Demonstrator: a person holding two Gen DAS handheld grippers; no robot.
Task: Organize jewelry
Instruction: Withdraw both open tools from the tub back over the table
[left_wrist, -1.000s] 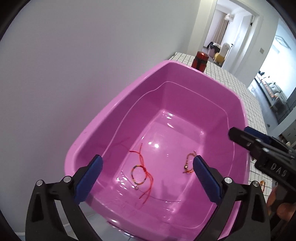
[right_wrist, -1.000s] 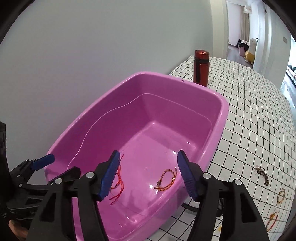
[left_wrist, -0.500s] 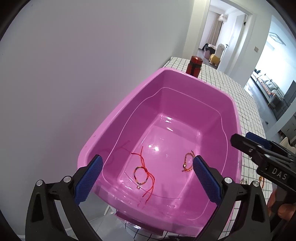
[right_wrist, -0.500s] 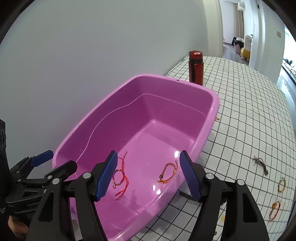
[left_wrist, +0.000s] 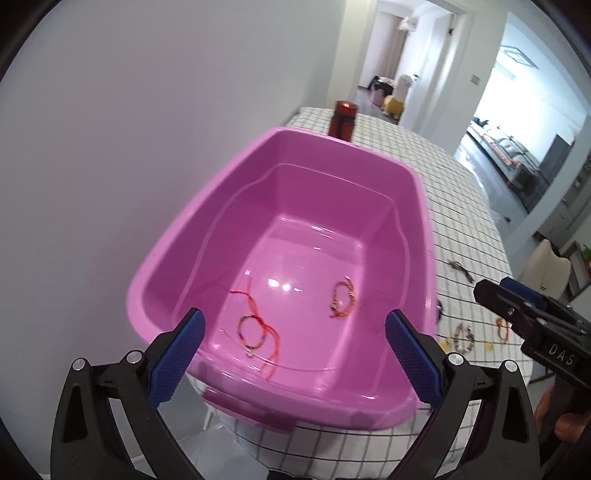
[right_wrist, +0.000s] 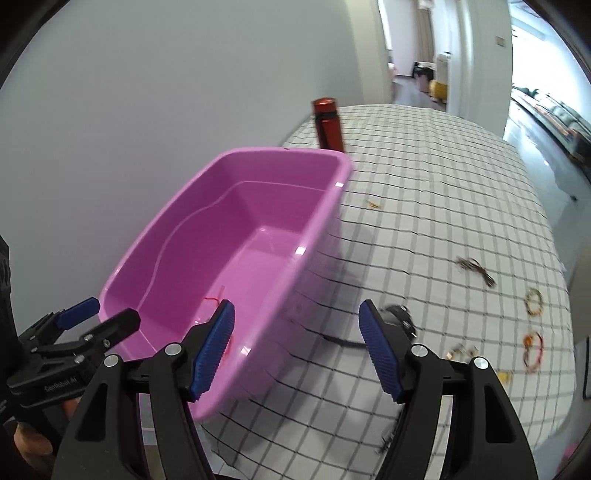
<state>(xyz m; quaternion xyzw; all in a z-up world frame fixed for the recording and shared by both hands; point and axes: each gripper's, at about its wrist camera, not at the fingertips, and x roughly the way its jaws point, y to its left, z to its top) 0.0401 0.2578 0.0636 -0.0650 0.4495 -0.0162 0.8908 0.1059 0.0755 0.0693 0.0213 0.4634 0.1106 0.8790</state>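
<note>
A pink plastic tub (left_wrist: 413, 181) (right_wrist: 258, 155) stands on the checkered table. In it lie a red-string bracelet (left_wrist: 255, 326) and an orange braided bracelet (left_wrist: 343, 295). My left gripper (left_wrist: 293, 350) is open and empty, just before the tub's near rim. My right gripper (right_wrist: 297, 347) is open and empty, over the tub's right rim and the cloth. Loose bracelets lie on the cloth to the right: a dark cord (right_wrist: 476, 269), a beaded ring (right_wrist: 533, 301), an orange-red one (right_wrist: 533, 349); small gold pieces (right_wrist: 460, 350).
A red bottle (right_wrist: 328, 123) (left_wrist: 343, 120) stands behind the tub's far end. A white wall runs along the left. The checkered cloth (right_wrist: 424, 184) spreads to the right. A dark object with a cable (right_wrist: 399, 317) lies by the tub. A doorway opens beyond.
Both grippers have pulled back from the tub and stayed open. The right gripper has swung right, so the cloth and loose jewelry now fill more of its view.
</note>
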